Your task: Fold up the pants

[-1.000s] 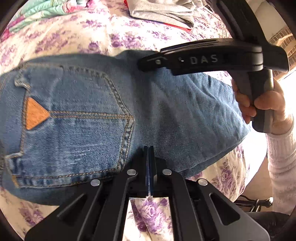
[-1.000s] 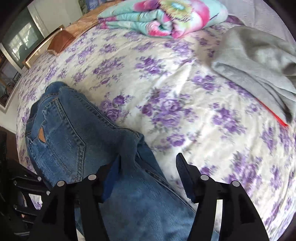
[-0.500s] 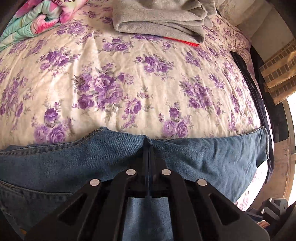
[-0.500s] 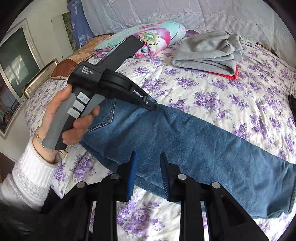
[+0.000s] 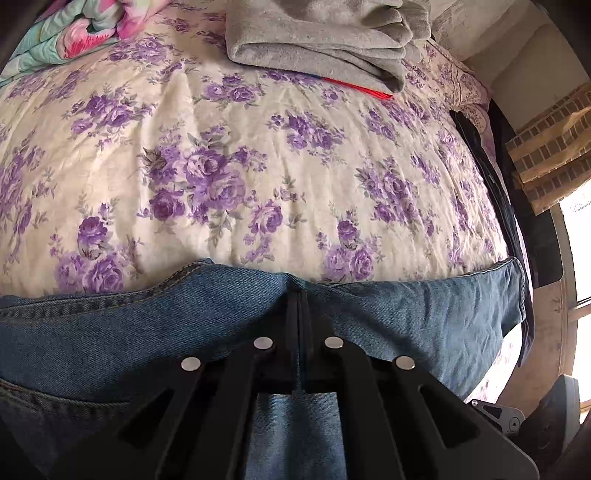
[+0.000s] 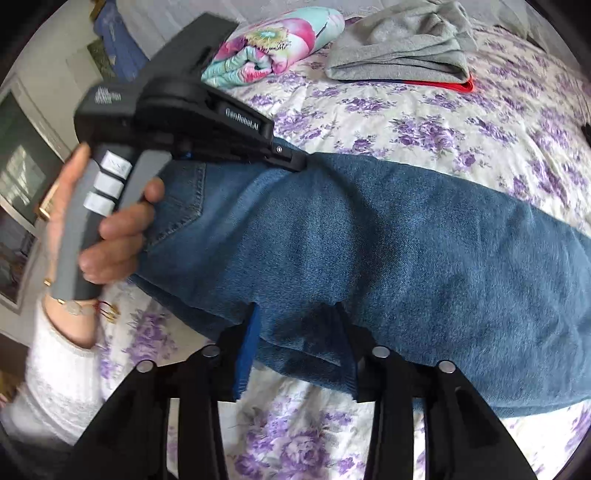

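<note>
Through the left wrist camera I saw my left gripper (image 5: 298,295) with its two black fingers pressed flat together, pinching the far edge of the blue denim pants (image 5: 424,317). The pants lay as a wide band across the near part of the cream bedspread printed with purple roses (image 5: 258,147), a hemmed leg end reaching toward the bed's right edge. Well beyond them sat a folded grey fleece garment (image 5: 317,40) on top of a thin red item (image 5: 354,86), and a rolled quilt in pink and turquoise (image 5: 74,29) at the far left. To the right of the bed I could make out a strip of brick-patterned material (image 5: 546,147) and a bright window (image 5: 580,258).

Through the right wrist camera my right gripper (image 6: 299,317) had its fingers spread apart, the near edge of the pants lying between them; whether the pads touched the cloth I could not tell. The pants stretched across the bedspread from left to right. My left hand (image 6: 110,229) held the black and grey tool, its tip clamped on the pants' far edge. The grey garment and the quilt lay near the head of the bed, and a framed dark panel (image 6: 22,173) stood against the pale wall on the left
</note>
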{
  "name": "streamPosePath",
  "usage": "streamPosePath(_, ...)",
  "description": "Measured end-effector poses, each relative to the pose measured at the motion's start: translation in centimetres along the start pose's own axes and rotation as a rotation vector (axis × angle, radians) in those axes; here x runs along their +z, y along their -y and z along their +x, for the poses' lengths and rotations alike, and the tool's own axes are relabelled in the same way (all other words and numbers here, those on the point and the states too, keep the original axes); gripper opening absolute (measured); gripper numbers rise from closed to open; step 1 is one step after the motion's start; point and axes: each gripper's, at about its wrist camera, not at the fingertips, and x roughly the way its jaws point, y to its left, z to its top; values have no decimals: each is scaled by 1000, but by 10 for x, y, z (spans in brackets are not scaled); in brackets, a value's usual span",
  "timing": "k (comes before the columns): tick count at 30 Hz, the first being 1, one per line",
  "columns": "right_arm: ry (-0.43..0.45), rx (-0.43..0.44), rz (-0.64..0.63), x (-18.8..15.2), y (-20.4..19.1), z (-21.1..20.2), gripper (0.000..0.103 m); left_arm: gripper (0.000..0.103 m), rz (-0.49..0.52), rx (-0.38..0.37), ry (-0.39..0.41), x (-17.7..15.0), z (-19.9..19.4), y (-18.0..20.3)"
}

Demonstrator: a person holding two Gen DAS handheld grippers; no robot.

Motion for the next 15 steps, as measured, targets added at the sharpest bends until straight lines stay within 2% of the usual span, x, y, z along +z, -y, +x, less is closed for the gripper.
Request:
streamPosePath(2,71,52,92,-6,17,-28,50,1,-3,0,6,-1,-2,1)
streamPosePath(4,159,69,186,-19,44,-63,76,1,-17,12,10,-9,-9,2)
streamPosePath(5,196,57,243,-27,63,-80,79,1,-7,28,13,-17,-15,5)
streamPosePath(8,280,-15,443,-63,124,-129,79,1,28,20,44,-49,-33,21)
streamPosePath(11,307,-84,603,-101,176,-152,80,1,44,-12,38,-84,-32,31)
streamPosePath(13,312,-45,694,-118,203,-151,80,1,49,18,27,-99,-22,35)
streamPosePath(15,316,36,734,-123,220,-142,80,1,63,51,62,-108,-19,38)
